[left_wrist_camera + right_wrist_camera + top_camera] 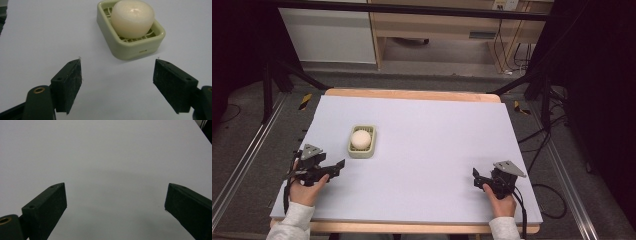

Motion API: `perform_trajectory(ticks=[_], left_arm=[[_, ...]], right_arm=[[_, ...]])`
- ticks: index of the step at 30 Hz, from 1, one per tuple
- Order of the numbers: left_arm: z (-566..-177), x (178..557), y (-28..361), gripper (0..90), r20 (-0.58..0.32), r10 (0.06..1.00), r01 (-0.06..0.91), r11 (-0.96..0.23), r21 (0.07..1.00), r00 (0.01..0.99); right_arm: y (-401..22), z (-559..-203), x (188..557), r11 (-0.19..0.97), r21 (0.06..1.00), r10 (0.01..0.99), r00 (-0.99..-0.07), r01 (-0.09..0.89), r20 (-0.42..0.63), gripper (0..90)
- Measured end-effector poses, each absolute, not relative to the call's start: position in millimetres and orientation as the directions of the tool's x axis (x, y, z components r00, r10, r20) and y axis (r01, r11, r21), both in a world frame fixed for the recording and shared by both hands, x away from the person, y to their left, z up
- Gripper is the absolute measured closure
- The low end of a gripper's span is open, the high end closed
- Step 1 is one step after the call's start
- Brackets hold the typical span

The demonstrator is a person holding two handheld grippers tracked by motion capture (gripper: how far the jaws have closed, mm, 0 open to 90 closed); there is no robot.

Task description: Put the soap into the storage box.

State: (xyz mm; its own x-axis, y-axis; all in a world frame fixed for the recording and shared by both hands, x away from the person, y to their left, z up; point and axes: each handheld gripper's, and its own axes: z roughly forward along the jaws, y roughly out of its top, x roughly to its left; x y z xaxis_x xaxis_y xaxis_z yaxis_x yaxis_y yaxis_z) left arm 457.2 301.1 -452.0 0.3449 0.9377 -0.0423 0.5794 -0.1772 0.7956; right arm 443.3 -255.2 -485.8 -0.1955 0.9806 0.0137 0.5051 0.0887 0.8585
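Soap sits in green soap dish, keeping it off white mat. Your left gripper is just near-left of dish, jaws apart, empty. Your right gripper is well right of dish, jaws wide, empty. Left gripper view reveals dish's slatted grid under soap; high view reveals both hands' spacing.

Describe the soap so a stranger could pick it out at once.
Start at the pale lavender table and look to its left half, just ahead of the left gripper. There a pale green slatted dish holds the soap: the one rounded, glossy cream lump.
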Motion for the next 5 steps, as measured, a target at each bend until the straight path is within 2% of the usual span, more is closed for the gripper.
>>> perform_trajectory(ticks=[5], left_arm=[[-460.7, 450.5, 311.1, 22.6, -0.032, 0.943, 0.594, -0.183, 0.783, 0.332]], right_arm=[[-255.6, -485.8, 443.4, 0.084, 0.857, 0.981, -0.195, 0.508, 0.019, 4.4]])
